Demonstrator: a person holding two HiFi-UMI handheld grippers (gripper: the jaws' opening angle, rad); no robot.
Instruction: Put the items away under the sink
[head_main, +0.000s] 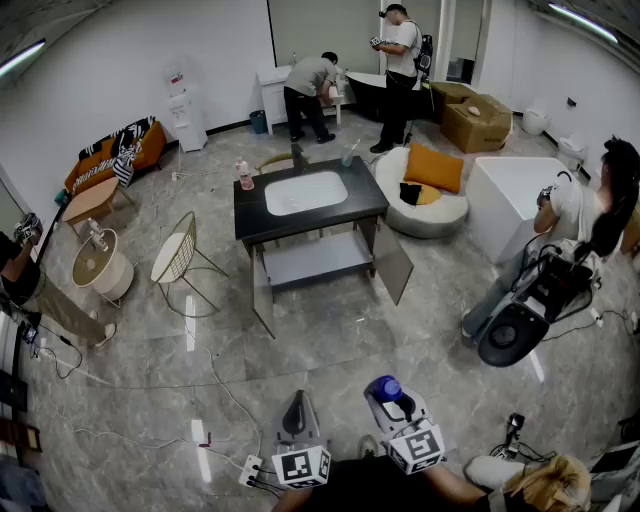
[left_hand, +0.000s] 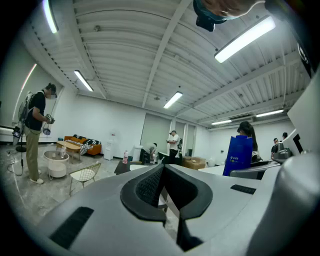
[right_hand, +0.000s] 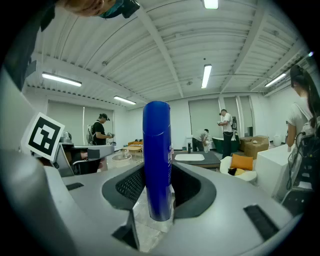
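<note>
The dark sink cabinet (head_main: 252, 222) stands mid-room with both doors swung open and a bare shelf (head_main: 312, 259) under the white basin. On its top stand a pink bottle (head_main: 244, 176) and a clear bottle (head_main: 350, 153). My right gripper (head_main: 392, 398) is low in the head view, shut on an upright blue bottle (right_hand: 156, 150) with a blue cap (head_main: 385, 387); its pads press both sides of it in the right gripper view (right_hand: 158, 172). My left gripper (head_main: 296, 412) is beside it, jaws together with nothing between them (left_hand: 163, 167). Both point toward the cabinet, several steps away.
A wire chair (head_main: 178, 252) and a round side table (head_main: 100, 264) stand left of the cabinet. A white tub (head_main: 512, 200) and a cushioned round seat (head_main: 428, 195) are to the right. People stand at the back (head_main: 310, 88), right (head_main: 575, 222) and left (head_main: 22, 280). Cables (head_main: 215, 395) cross the floor.
</note>
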